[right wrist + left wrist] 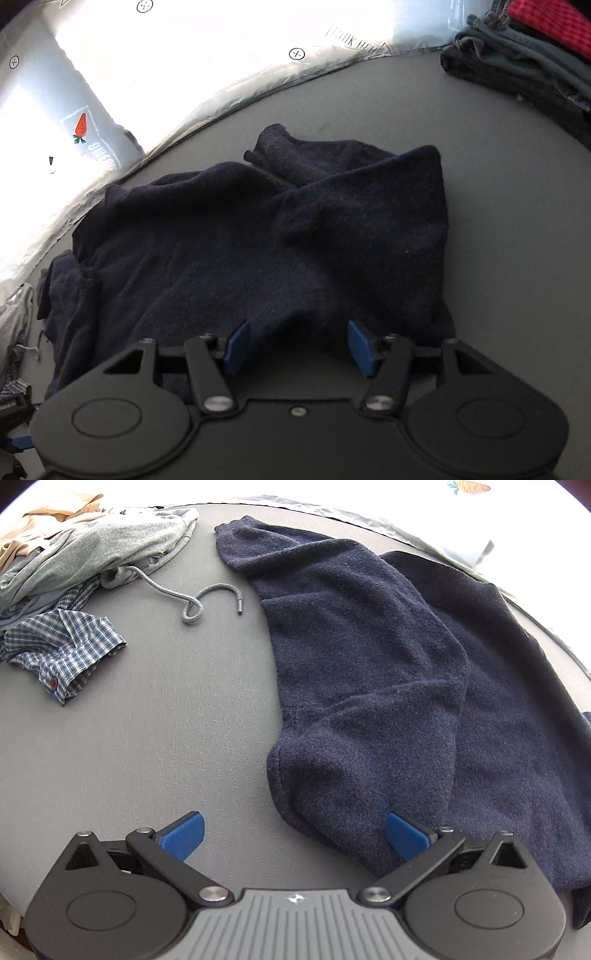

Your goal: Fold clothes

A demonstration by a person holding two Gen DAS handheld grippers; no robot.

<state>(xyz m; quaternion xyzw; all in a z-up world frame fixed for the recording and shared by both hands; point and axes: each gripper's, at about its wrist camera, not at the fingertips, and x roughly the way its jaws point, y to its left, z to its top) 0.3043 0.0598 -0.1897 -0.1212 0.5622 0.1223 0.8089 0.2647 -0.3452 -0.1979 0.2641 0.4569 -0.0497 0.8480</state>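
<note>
You work on a grey tabletop (147,720) with a fine woven pattern. Behind its far edge you see a shiny silver sheet (236,99), printed with a small carrot picture (80,125). Very strong light washes out this background.

Carrot picture on white sheet (469,487), carrot label (80,125) with unreadable upside-down lettering; circled plus marks (296,54)

A home laundry-folding spot, by the look of it: a grey padded surface (147,720) holds a heap of unfolded clothes (66,572) at ten o'clock. A folded stack (535,66) sits at two o'clock in the right wrist view, and a carrot-printed sheet (85,129) borders the surface.
</note>
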